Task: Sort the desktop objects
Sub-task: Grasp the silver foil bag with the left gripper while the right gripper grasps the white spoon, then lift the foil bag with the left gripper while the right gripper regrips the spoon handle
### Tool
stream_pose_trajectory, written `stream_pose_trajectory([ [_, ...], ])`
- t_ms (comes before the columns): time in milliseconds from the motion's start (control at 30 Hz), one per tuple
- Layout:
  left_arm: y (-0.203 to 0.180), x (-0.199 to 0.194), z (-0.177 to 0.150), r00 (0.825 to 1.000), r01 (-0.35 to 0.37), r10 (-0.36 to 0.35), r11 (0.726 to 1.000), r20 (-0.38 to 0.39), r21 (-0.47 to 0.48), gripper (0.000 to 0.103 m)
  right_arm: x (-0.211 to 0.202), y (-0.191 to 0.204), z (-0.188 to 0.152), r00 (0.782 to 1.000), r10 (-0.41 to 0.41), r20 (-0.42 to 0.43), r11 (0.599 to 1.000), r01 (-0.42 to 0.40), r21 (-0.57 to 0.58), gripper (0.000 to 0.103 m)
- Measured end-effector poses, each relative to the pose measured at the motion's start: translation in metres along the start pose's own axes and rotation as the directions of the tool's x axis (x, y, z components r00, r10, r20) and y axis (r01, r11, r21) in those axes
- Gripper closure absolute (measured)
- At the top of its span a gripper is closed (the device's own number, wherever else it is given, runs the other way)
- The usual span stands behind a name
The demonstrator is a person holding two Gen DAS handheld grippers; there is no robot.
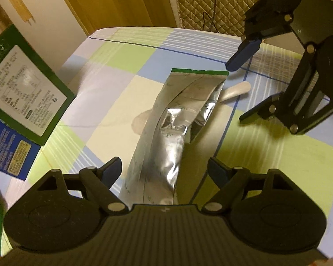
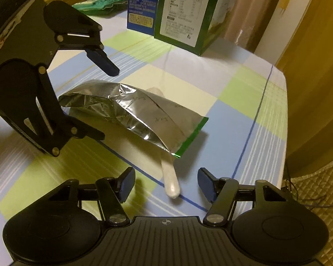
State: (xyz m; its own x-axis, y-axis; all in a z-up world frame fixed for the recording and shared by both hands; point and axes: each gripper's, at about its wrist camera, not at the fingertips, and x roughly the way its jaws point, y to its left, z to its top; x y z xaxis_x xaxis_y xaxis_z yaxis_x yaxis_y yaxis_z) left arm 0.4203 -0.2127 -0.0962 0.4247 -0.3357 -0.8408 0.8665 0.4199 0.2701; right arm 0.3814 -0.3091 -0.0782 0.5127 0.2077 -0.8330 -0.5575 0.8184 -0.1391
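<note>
- The white spoon [image 2: 169, 178] is mostly hidden under the silver foil pouch [image 2: 131, 113]; only its handle end sticks out past the pouch's green-edged end, and its far end shows as a pale bulge behind the pouch.
- Print on the green box [image 2: 184, 11] and the blue box [image 2: 142, 2] is too blurred to read, and both boxes are cut off by the frame edge.
- The pouch lies flat on the checked cloth of the surface [image 2: 244, 93], crumpled in the middle. In the left wrist view its long axis runs from between the fingers away to the green strip [image 1: 199, 72] at the far end.
- The left gripper [image 1: 164, 173] hovers low over the near end of the pouch, fingers spread wide on either side, not touching it.
- The right gripper [image 2: 166, 185] faces the green-edged end, fingers spread, the spoon handle lying between them untouched.
</note>
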Motion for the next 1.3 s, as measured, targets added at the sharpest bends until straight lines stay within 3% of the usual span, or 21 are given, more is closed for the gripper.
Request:
stream_pose_trajectory([
  [167,0.006,0.01,0.006,0.999,0.039,-0.039,0.999,-0.035,0.005,0.032,0.007,-0.002,0.006,1.0,0.008,-0.011,1.0,-0.007,0.002,0.055],
  [300,0.011,0.012,0.008,0.997,0.04,-0.04,0.999,-0.059,-0.004,0.05,0.012,0.0,0.011,1.0,0.012,-0.029,1.0,-0.012,0.001,0.067],
  [333,0.013,0.012,0.009,0.997,0.038,-0.039,0.999,-0.063,-0.01,0.058,0.013,0.0,0.012,0.999,0.012,-0.034,1.0,-0.012,0.002,0.071],
  [467,0.019,0.009,0.009,0.994,0.042,-0.046,0.998,-0.094,-0.046,0.066,0.014,0.003,0.012,0.999,0.009,-0.046,1.0,-0.008,0.013,0.094],
  [633,0.017,0.002,-0.001,0.99,0.044,-0.057,0.994,-0.132,-0.102,0.068,0.005,0.017,0.007,0.997,0.011,-0.07,1.0,-0.01,0.014,0.094],
  [800,0.007,-0.018,-0.024,0.979,0.034,-0.073,0.979,-0.192,-0.2,0.071,-0.019,0.035,-0.009,0.993,0.035,-0.115,0.988,-0.017,0.151,0.094],
  [967,-0.023,-0.047,-0.057,0.962,0.021,-0.093,0.963,-0.256,-0.269,0.071,-0.051,0.064,-0.035,0.982,0.106,-0.159,0.95,-0.053,0.309,0.094],
  [1167,-0.057,-0.088,-0.097,0.947,0.024,-0.144,0.924,-0.288,-0.382,0.071,-0.088,0.112,-0.061,0.972,0.147,-0.184,0.94,-0.079,0.332,0.094],
  [1300,-0.074,-0.113,-0.125,0.948,0.031,-0.176,0.882,-0.267,-0.47,0.068,-0.102,0.139,-0.085,0.967,0.178,-0.181,0.938,-0.111,0.329,0.093],
])
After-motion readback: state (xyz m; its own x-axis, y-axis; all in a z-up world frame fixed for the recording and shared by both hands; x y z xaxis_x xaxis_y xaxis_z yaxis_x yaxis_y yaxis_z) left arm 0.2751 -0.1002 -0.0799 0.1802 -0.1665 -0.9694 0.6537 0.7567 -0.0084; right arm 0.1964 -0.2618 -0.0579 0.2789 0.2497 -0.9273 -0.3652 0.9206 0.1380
